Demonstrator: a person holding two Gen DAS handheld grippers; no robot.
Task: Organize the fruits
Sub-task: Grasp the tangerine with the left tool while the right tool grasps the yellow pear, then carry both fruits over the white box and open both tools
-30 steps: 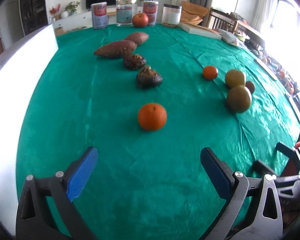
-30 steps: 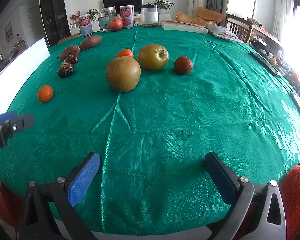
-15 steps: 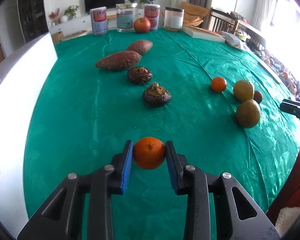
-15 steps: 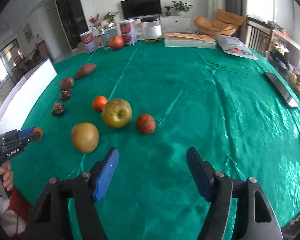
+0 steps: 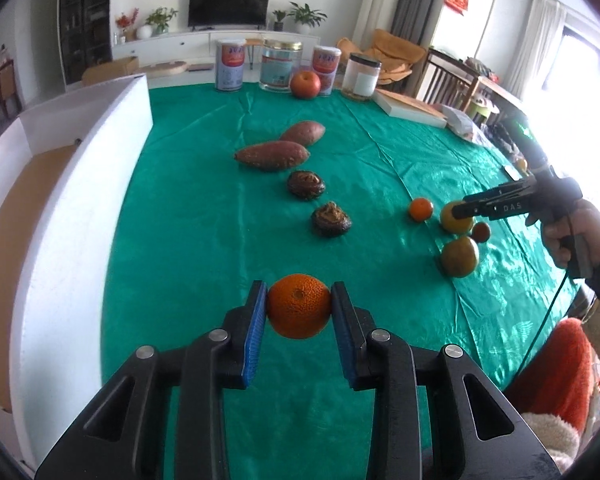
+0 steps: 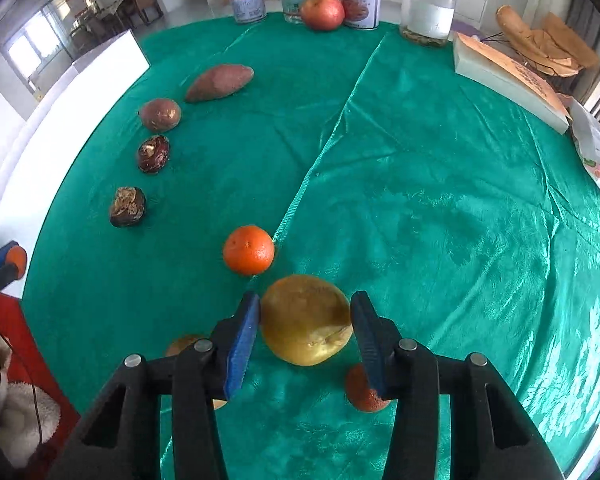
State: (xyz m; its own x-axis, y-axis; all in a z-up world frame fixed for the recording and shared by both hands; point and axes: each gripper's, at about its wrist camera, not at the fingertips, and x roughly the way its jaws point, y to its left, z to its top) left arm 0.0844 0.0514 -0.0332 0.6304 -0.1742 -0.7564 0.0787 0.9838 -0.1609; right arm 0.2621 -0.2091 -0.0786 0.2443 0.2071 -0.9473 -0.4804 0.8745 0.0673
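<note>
My left gripper (image 5: pixel 299 310) is shut on an orange (image 5: pixel 299 306) and holds it above the green tablecloth (image 5: pixel 204 216). My right gripper (image 6: pixel 305 320) stands around a yellow-green pear (image 6: pixel 306 320); the left pad touches it and a small gap shows at the right pad. A small orange (image 6: pixel 248 250) lies just beyond the pear, a small red fruit (image 6: pixel 362 390) under the right finger, and a second pear (image 6: pixel 184 344) behind the left finger. In the left wrist view the right gripper (image 5: pixel 460 211) is over the fruit cluster at the right.
Two sweet potatoes (image 5: pixel 274 155) and two dark brown roots (image 5: pixel 331 219) lie in a line mid-table. Several tins, a jar (image 6: pixel 428 14) and a red apple (image 6: pixel 322 12) stand at the far edge. A white box (image 5: pixel 72 200) runs along the left side. A flat box (image 6: pixel 508 80) lies far right.
My left gripper has lifted the orange off the cloth. My right gripper has moved forward and down over the pear and has narrowed around it.
</note>
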